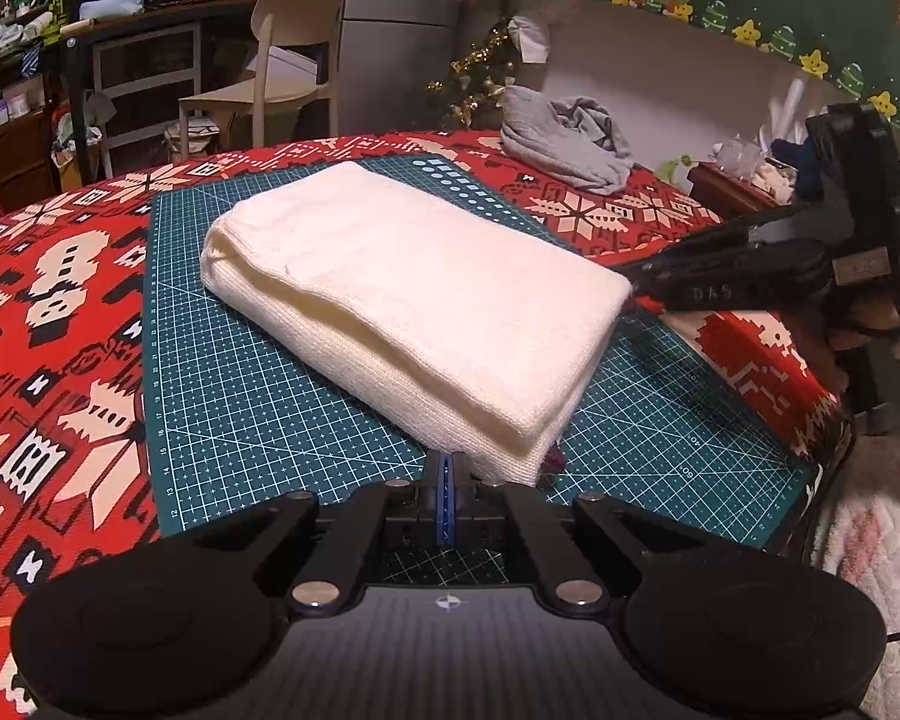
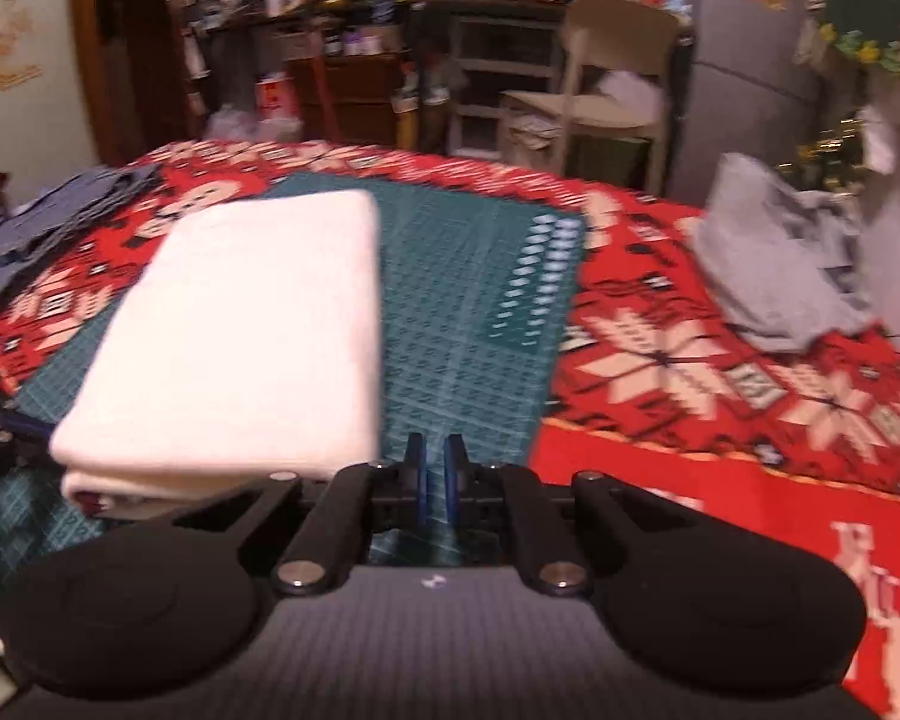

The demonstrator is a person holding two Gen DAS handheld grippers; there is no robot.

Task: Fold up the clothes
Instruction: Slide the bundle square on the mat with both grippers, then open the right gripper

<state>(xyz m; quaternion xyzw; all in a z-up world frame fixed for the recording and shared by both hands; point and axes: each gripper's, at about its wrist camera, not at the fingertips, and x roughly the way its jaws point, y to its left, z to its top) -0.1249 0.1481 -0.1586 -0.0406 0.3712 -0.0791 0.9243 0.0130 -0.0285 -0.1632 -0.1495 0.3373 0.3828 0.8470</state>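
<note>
A white cloth [image 1: 402,300] lies folded into a thick rectangle on the green cutting mat [image 1: 240,384]. My left gripper [image 1: 446,468] is shut, empty, with its tips just in front of the cloth's near corner. My right gripper [image 1: 636,288] comes in from the right, and its tip is at the cloth's right corner. In the blurred right wrist view the white cloth [image 2: 240,330] lies left of my right gripper [image 2: 435,462]. That gripper hangs over the mat [image 2: 468,330], shut to a thin slit with nothing between its pads.
A crumpled grey garment [image 1: 564,138] [image 2: 780,264] lies on the red patterned tablecloth [image 1: 60,300] at the far right. Folded denim pieces [image 2: 60,216] sit at the table's far left. A beige chair [image 1: 288,60] and cluttered shelves stand behind the table.
</note>
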